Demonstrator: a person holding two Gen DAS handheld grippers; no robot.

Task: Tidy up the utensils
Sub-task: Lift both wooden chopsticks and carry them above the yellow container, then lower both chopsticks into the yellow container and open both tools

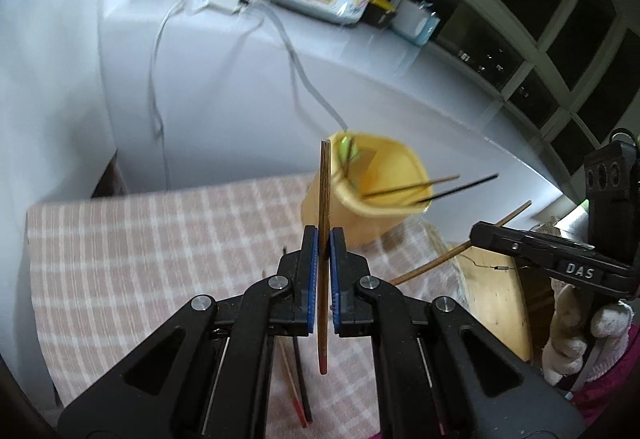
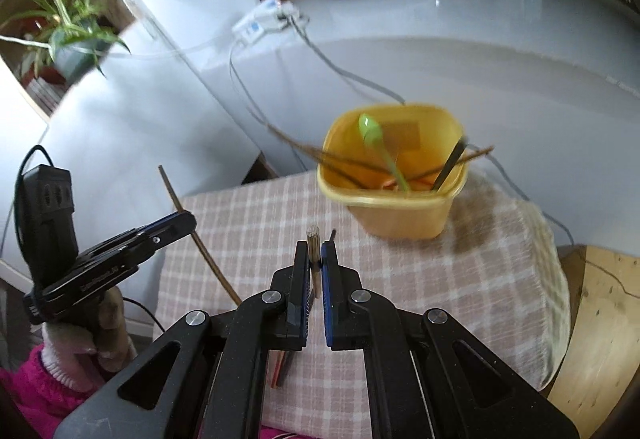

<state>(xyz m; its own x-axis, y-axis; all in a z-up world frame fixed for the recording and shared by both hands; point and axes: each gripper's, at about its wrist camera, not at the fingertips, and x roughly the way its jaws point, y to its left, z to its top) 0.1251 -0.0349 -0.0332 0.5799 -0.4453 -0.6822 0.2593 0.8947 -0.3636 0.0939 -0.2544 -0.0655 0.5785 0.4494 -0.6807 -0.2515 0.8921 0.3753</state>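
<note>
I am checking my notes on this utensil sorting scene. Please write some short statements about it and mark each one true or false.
1. Each gripper is shut on one chopstick. True: the left gripper clamps a brown chopstick, and the right gripper clamps a light wooden chopstick.
2. The yellow container is empty. False: it holds a green spoon and several chopsticks.
3. The container stands on a checked cloth. True.
4. A blue spoon lies on the cloth. False: only loose chopsticks lie there.

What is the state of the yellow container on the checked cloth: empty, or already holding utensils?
Holding utensils. The yellow container stands upright with a green spoon and several chopsticks leaning inside, ends above its rim.
</note>
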